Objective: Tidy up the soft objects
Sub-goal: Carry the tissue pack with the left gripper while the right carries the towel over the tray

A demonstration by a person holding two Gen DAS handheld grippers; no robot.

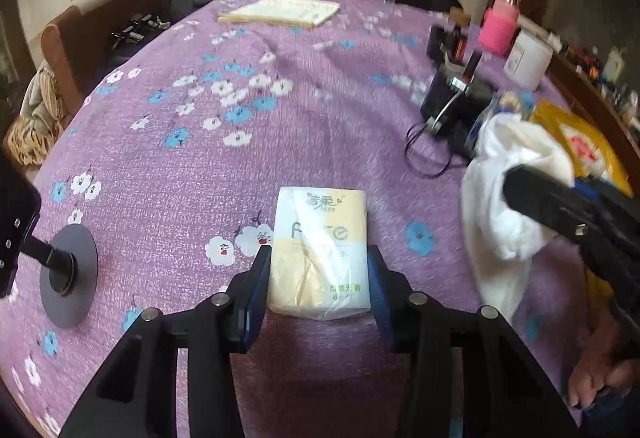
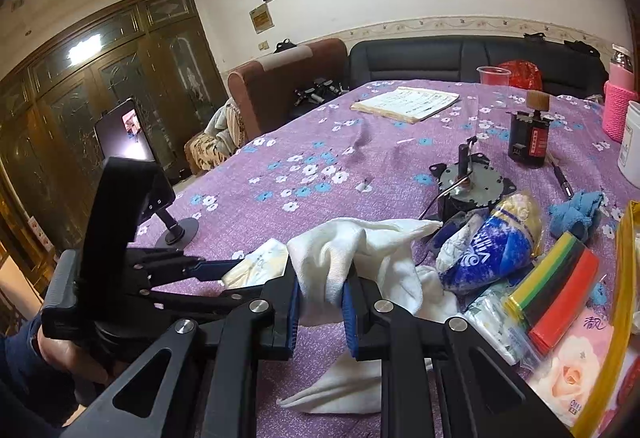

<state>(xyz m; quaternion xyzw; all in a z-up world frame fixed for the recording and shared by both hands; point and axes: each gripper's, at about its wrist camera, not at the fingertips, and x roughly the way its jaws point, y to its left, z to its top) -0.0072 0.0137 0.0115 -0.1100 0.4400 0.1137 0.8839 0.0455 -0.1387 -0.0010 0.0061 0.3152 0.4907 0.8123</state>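
Note:
A pack of tissues in pale yellow and white wrap lies on the purple flowered tablecloth. My left gripper is shut on its near end, one blue pad against each side. A crumpled white cloth hangs from my right gripper, whose blue pads pinch a fold of it; its loose end trails on the tablecloth below. In the left wrist view the white cloth and the right gripper are at the right. In the right wrist view the left gripper holds the tissue pack at the left.
A small motor with wires, a blue snack bag, a blue rag, a striped roll and a yellow bag crowd the right. A phone stand's disc sits left. A notebook lies far back.

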